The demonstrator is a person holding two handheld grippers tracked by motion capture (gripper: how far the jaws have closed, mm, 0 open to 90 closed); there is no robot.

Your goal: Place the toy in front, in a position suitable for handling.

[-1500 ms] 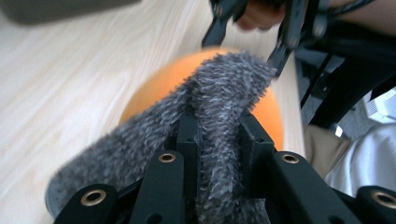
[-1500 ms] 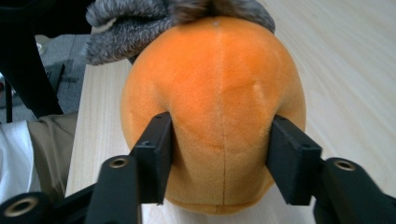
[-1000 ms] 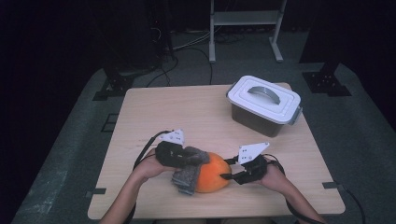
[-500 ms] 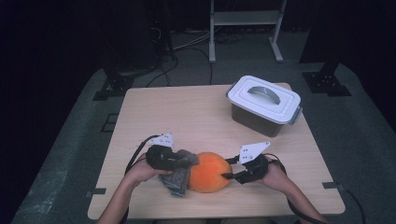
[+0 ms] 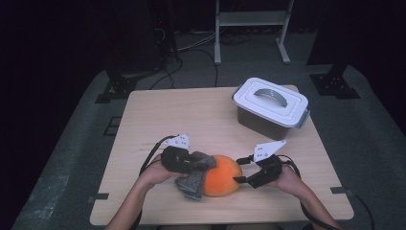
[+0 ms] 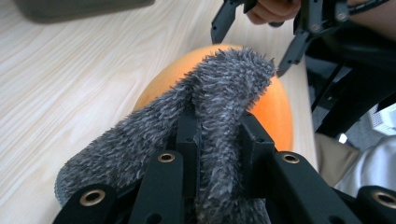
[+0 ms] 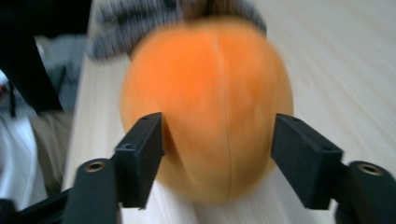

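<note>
Cloth on the ball, right jaws wide around it

The orange ball (image 5: 221, 175) sits near the table's (image 5: 191, 115) front edge, between the two hands. The left gripper (image 5: 194, 165) is clamped tight on a grey cloth (image 6: 219, 93) and lays it over the ball's left side and top. The right gripper (image 5: 238, 171) comes in level from the other side; its jaws have just been opening and now straddle the ball, pads seemingly clear of its skin. The lidded box (image 5: 270, 106) stands well apart at the back right.
</note>
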